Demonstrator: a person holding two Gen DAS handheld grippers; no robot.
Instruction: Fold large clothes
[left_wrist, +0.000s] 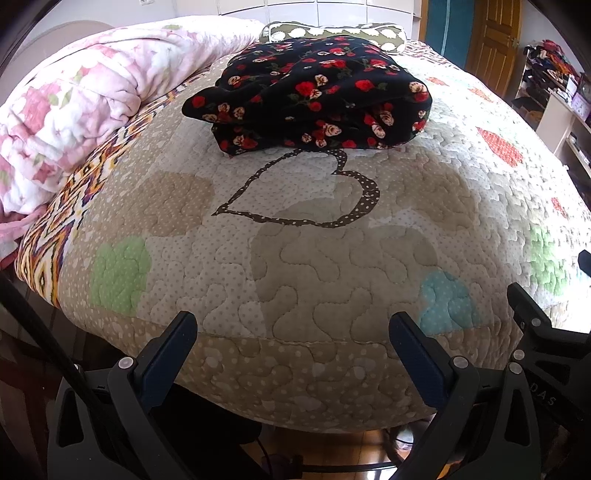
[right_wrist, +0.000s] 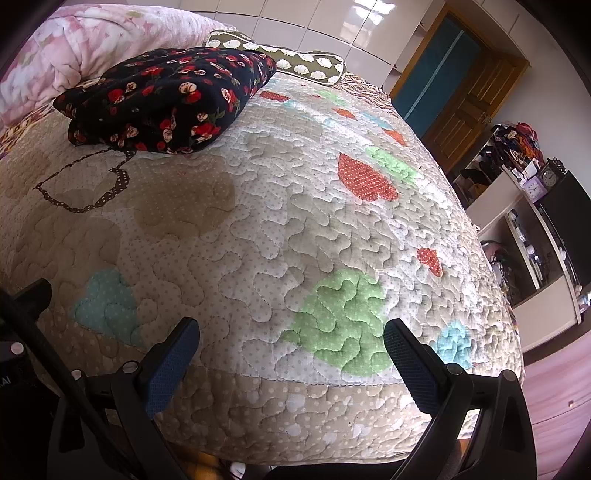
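Observation:
A black garment with red and cream roses (left_wrist: 314, 99) lies folded in a thick bundle on the quilted bed (left_wrist: 295, 266), toward its far side. It also shows in the right wrist view (right_wrist: 166, 99) at the upper left. My left gripper (left_wrist: 291, 328) is open and empty, hovering over the near edge of the bed, well short of the garment. My right gripper (right_wrist: 291, 334) is open and empty too, over the near edge of the quilt (right_wrist: 295, 221), to the right of the left one. Part of the right gripper (left_wrist: 535, 325) shows in the left wrist view.
A pink floral duvet (left_wrist: 85, 99) is bunched along the bed's left side. A green patterned pillow (left_wrist: 351, 33) lies behind the garment. White shelves with clutter (right_wrist: 517, 206) stand at the right, a wooden door (right_wrist: 469, 107) beyond. Wooden floor lies below the bed edge.

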